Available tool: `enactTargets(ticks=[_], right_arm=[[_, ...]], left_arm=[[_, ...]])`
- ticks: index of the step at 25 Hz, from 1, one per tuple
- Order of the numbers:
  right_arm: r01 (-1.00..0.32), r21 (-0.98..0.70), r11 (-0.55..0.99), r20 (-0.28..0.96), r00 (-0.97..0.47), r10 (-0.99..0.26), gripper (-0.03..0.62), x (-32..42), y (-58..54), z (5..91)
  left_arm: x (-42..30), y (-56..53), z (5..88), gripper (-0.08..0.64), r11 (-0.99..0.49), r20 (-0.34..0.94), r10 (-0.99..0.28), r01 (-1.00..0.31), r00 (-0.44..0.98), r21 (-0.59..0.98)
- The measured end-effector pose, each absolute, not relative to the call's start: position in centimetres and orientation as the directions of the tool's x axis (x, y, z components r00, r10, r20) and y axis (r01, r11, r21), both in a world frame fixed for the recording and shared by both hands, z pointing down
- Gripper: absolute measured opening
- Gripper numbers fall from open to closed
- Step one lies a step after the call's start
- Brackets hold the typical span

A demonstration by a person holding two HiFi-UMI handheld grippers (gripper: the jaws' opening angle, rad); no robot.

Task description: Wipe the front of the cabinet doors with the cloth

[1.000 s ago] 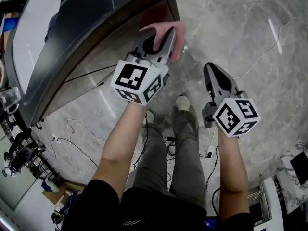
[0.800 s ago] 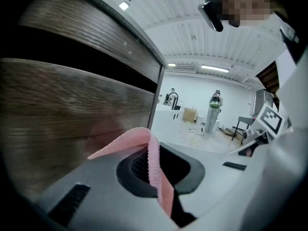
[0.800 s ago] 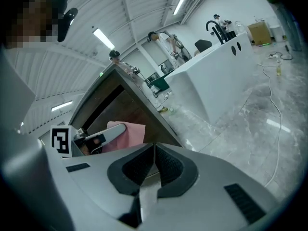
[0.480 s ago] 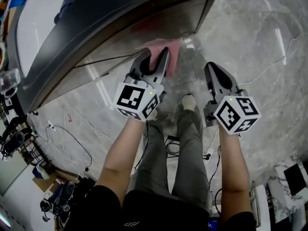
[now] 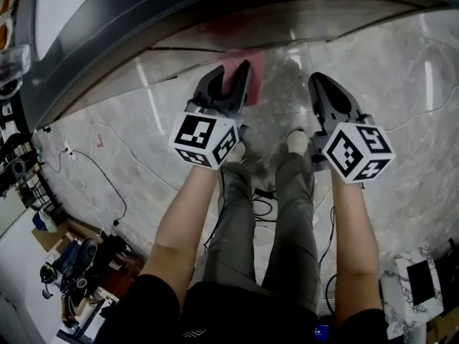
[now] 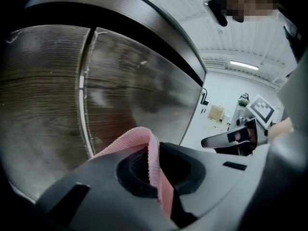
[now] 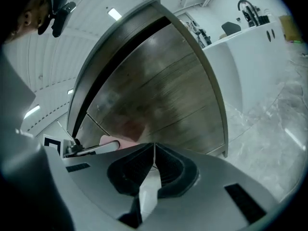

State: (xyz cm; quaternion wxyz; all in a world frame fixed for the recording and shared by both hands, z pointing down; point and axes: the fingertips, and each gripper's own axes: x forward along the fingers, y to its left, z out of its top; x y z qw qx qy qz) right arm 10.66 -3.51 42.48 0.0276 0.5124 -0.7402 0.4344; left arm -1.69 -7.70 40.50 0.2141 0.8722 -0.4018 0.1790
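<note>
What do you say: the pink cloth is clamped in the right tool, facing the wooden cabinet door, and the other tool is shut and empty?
No: the pink cloth is clamped in the left tool, not the right, as the left gripper view shows. The rest stands.

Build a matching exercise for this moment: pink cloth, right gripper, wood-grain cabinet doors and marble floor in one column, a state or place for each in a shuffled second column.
Column one
1. pink woven cloth
2. right gripper
3. brown wood-grain cabinet doors
4. grey veined marble floor

Column two
A. jaws together, nothing between them
B. loose cables lie on it
C. pinched in the left gripper
D. upright, parted by a thin vertical seam

Pairs: 1-C, 2-A, 3-D, 4-B
</note>
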Motion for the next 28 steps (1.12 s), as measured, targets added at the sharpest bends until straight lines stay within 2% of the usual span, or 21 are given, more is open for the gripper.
enactTargets(ticks=[9,28], right_arm=[[-0.770,-0.623,0.136,0.470,-0.508,-0.721,0.038,5.9,-4.1,43.2],[-0.789,-0.613,-0.034,0.494,-0.350,-0.796,0.038,17.7,-1.6,44.1]], left_arm=[[-4.8,-9.0,43.4,0.009,-0.610,0.538,-0.599,-0.773,0.593,0.172],[9.0,-11.5,43.4,0.009,-0.743,0.497,-0.510,-0.650,0.702,0.157]])
